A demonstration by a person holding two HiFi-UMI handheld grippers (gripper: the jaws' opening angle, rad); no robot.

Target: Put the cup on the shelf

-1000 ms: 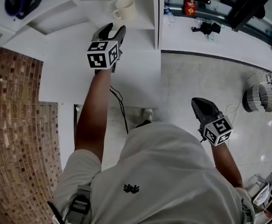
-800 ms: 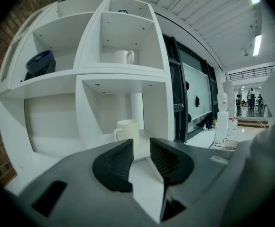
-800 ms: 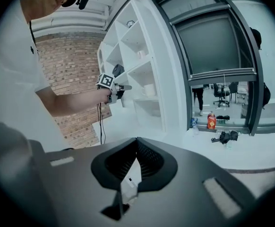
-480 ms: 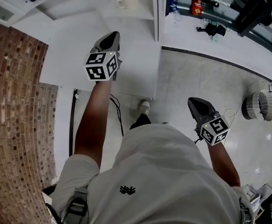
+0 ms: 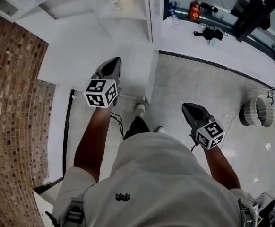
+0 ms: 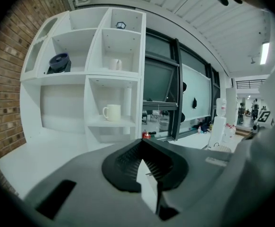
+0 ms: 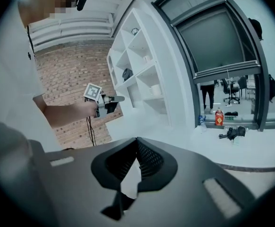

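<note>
Cup (image 5: 124, 0) is in neither set of tongs. The left gripper (image 5: 113, 63) has its jaws clenched tip to tip with nothing between them, as the left gripper view shows (image 6: 141, 144). The right gripper (image 5: 188, 109) is likewise clamped on nothing (image 7: 137, 143).

The left gripper hangs over the near edge of the white desk (image 5: 76, 56), and the right one is over the floor, further right and nearer the person. Both are well apart from the cup.

Far off, the cup stands upright on the shelf (image 6: 110, 123), in the lower right compartment of the white unit, with its handle to the left in the left gripper view. A dark object (image 6: 59, 62) sits in a compartment up and to the left.

By my reading the placing is done and the cup is released. The next move calls for little: keep both grippers clear of the unit so nothing nudges the cup.
</note>
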